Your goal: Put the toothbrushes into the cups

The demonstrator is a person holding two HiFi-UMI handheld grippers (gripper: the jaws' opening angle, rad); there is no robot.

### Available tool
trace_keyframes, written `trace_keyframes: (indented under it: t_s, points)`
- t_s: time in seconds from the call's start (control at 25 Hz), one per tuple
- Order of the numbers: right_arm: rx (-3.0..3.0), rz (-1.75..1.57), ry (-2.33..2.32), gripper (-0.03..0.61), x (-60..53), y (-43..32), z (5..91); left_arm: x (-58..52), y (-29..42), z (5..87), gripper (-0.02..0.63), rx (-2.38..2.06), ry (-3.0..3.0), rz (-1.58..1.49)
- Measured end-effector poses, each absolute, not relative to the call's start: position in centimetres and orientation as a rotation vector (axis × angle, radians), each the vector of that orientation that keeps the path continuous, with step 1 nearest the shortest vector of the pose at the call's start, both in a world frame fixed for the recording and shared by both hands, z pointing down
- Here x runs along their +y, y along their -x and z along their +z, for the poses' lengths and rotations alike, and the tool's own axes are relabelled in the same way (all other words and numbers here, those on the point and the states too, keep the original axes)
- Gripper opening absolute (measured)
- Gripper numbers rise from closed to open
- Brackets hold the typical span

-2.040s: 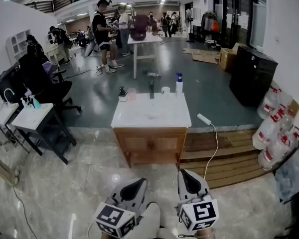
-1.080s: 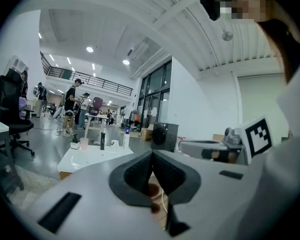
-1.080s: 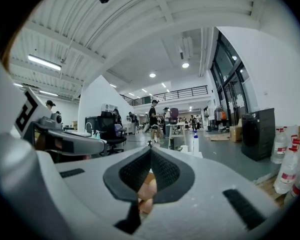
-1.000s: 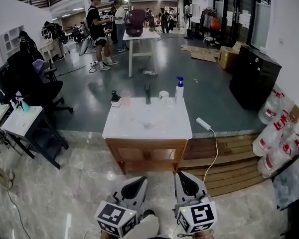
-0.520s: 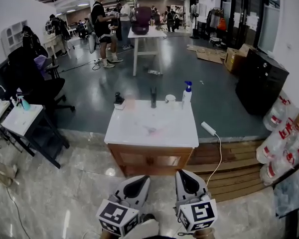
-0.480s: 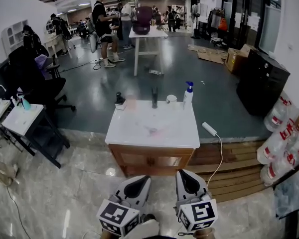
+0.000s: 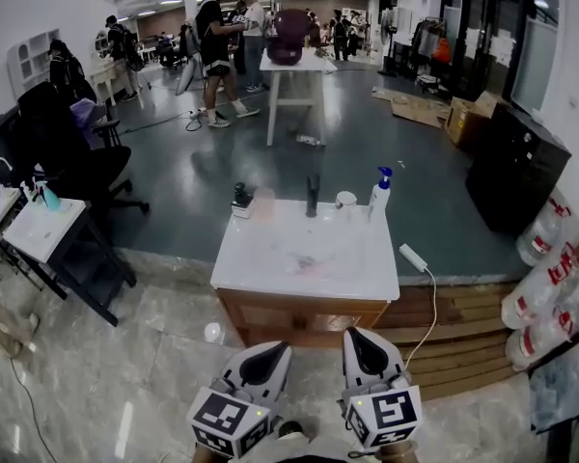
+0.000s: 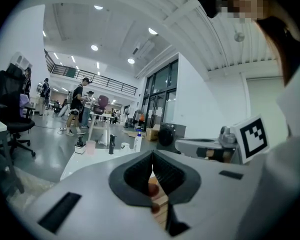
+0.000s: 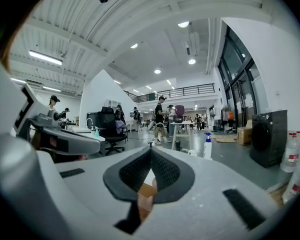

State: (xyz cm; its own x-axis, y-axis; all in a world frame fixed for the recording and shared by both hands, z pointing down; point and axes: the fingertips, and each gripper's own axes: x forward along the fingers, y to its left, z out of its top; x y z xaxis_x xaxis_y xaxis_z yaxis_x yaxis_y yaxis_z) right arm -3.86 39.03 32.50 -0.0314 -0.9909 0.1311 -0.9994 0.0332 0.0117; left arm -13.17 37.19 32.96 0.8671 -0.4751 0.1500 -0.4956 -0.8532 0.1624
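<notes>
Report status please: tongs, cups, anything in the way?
Left tongs shut, right tongs shut, both empty. Pink cup, white cup upright at far edge of counter. Toothbrushes not made out. Only floor between.

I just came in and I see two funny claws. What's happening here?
A person holds a gripper in each hand: the left gripper and the right gripper, both shut and empty. They are held low, well short of a counter. At its far edge stand a pink cup, a white cup, a tap and a pump bottle. Nothing is picked up yet, and I can't make out any toothbrushes from here.
</notes>
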Motion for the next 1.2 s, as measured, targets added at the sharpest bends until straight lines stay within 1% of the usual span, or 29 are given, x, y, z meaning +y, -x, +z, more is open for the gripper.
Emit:
trace_keyframes:
  t_s: [0.56,0.8,1.2]
  points:
    - [-2.175,0.08,-2.048,0.0,33.9,3.9,33.1,31.5,13.0,33.8,0.006,-0.777,-2.823,0.118]
    - [-2.189,0.076,-2.026,0.0,31.5,2.5,33.5,29.7,11.2,33.8,0.006,-0.756,-2.783,0.153]
    - [-2.201,0.115,-2.01,0.0,25.2,-0.9,35.3,23.4,7.7,35.4,0.006,-0.773,-2.771,0.188]
